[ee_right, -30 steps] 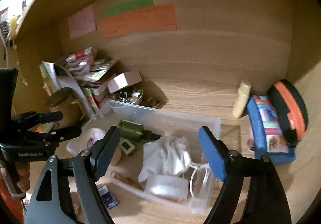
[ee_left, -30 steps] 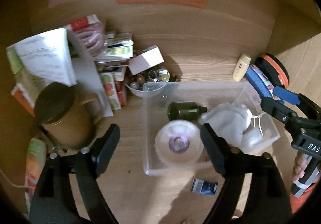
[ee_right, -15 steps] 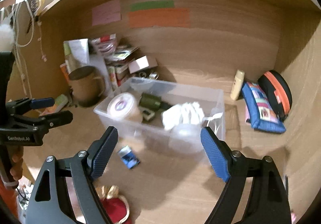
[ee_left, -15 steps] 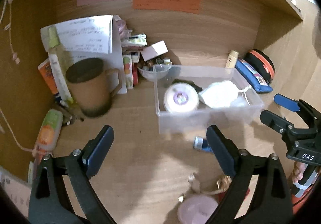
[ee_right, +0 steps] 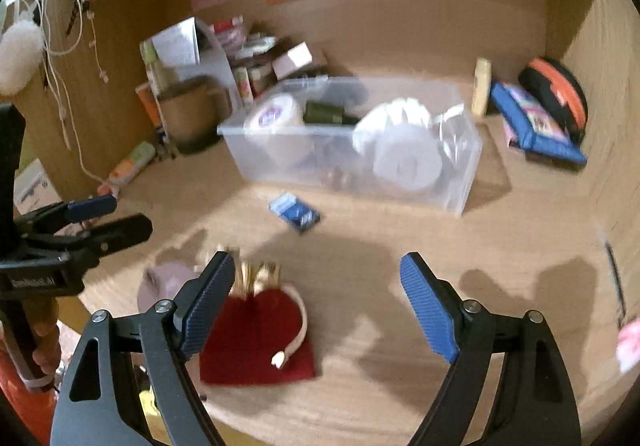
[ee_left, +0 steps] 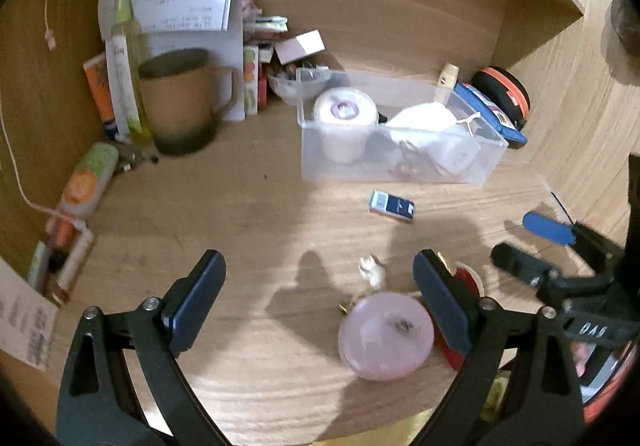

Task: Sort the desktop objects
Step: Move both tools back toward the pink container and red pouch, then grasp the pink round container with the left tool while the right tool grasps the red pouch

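Both grippers, left gripper (ee_left: 316,298) and right gripper (ee_right: 316,302), gape empty; centre one squarely over the low-centre red pouch (ee_right: 256,338) before closing.

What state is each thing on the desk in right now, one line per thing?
Left gripper: open, empty.
Right gripper: open, empty.
Clear bin: lidless, partly filled.
Brown mug: upright.
Blue packet: lying flat.
Red pouch: lying flat.
Pink round case: lying flat.

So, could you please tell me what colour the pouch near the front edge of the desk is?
Dark red; the pouch shows best in the right wrist view.
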Demonstrator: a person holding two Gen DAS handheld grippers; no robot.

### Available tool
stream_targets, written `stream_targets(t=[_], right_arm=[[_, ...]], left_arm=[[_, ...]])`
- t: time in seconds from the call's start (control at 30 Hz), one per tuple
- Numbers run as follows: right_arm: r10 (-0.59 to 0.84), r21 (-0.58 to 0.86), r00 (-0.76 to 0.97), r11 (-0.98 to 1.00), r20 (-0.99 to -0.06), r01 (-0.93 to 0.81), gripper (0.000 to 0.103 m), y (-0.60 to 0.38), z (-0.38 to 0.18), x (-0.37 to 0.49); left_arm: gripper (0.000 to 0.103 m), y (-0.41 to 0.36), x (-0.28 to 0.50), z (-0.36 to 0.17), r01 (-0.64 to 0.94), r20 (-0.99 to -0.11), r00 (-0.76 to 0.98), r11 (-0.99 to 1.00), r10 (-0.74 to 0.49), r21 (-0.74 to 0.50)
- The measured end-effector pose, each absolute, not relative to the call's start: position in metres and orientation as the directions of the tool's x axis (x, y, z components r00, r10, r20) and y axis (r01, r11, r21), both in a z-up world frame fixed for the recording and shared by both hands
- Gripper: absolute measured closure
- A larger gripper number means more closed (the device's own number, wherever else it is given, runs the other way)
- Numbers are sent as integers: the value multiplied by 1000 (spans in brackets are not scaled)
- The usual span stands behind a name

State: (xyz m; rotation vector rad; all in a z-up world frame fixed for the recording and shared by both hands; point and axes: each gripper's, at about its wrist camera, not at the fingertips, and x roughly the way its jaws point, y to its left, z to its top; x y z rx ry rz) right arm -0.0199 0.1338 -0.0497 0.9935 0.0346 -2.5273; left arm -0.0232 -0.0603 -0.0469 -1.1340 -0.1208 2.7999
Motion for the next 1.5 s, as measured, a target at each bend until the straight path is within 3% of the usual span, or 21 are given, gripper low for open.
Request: stream_targets(t=[0.6, 0.93, 1.0, 1.1, 1.17, 1.27, 1.4, 1.5], right_arm=[[-383, 85, -562, -871, -733, 483, 20, 102, -94, 9], [-366, 34, -608, -873, -705, 487, 19, 97, -97, 2], [-372, 33, -614, -871, -696, 490, 25, 98, -98, 1], [-388, 33, -618, -863, -684, 505, 47, 99, -97, 1], [-382, 19, -622, -861, -683, 508, 67, 99, -96, 1], [-392, 31, -619, -860, -680, 510, 83, 104, -96, -1], [-405, 75, -615, -869, -676, 489, 92, 114, -95, -7], [-404, 93, -623, -878, -669, 469, 94, 122, -94, -11]], left_arm=[[7, -55, 17, -90, -107, -748, -635, -981, 194, -163], [7, -49, 8, -95, -122, -757, -619, -977, 211, -172], [7, -48, 5, -96, -122, -758, -615, -976, 215, -178], [7, -43, 0, -97, -125, -760, -614, -977, 211, -170], [7, -38, -4, -96, -128, -758, -619, -979, 204, -159], [7, -32, -8, -95, -137, -750, -630, -979, 202, -149], [8, -24, -11, -93, -137, -739, -650, -984, 175, -112], [23, -19, -12, -93, -142, -737, -656, -986, 162, -91]])
